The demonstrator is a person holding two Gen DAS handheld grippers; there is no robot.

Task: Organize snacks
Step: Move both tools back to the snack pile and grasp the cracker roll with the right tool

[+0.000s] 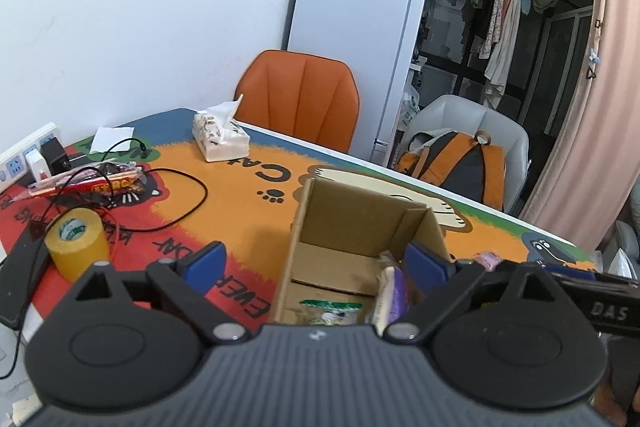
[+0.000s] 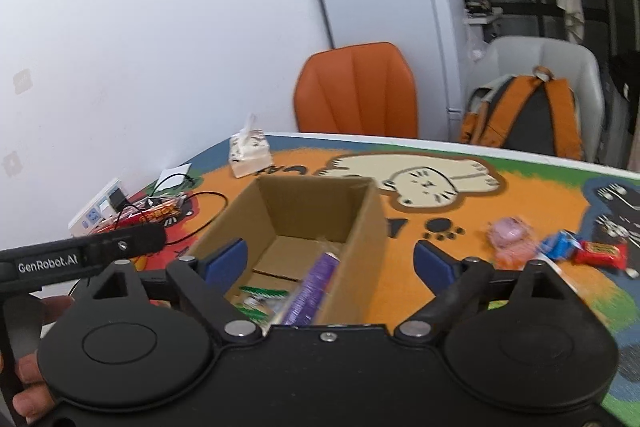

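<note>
The near end of the cardboard box (image 2: 304, 223) and the lower parts of the purple packet (image 2: 310, 287) and green packet (image 2: 260, 297) inside were hidden behind the gripper body; the pink snack (image 2: 512, 239) was motion-blurred.

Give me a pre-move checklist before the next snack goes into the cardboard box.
1. Right tool open, holding nothing: ok.
2. Left tool open, holding nothing: ok.
3. Cardboard box upright, top open: ok.
4. Room left in box beside purple packet and green packet: ok.
5. Pink snack, blue snack and red snack loose on the mat, right of box: ok.
6. Snack orientation: cannot tell, blurred.
</note>
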